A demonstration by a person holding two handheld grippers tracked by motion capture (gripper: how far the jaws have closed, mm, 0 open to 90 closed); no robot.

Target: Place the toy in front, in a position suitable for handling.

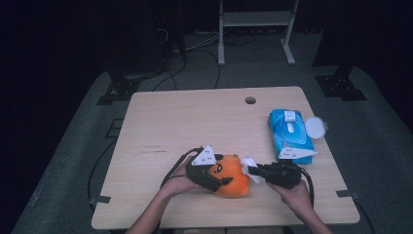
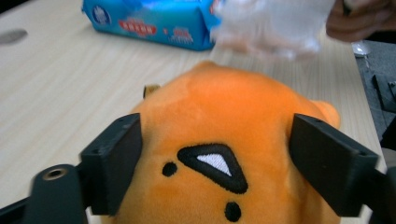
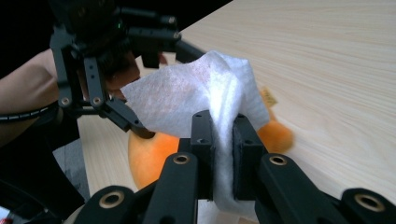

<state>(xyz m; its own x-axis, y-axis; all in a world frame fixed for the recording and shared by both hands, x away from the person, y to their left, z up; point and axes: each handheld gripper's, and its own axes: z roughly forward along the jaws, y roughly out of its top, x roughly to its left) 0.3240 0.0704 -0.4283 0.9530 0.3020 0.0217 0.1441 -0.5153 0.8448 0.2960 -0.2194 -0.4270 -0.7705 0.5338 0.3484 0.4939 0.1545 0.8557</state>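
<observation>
While the left tool [image 2: 215,163] straddles the orange plush [image 2: 224,140] — right tool [image 3: 223,140], wipe [image 3: 196,93] pinched.

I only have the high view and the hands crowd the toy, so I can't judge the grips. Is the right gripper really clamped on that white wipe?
Observer: Yes. In the right gripper view the right gripper has its jaws shut on the white wipe, which fans out above them.
Operator: And the left one on the orange toy?
Observer: The left gripper straddles the orange plush toy, one jaw on each flank, beside its stitched black face.
Operator: Does the wipe reach the toy?
Observer: It hangs over the toy's top; I cannot tell whether they touch.
Operator: Which pack is that?
Observer: The blue wipes pack, lying behind the toy.
</observation>
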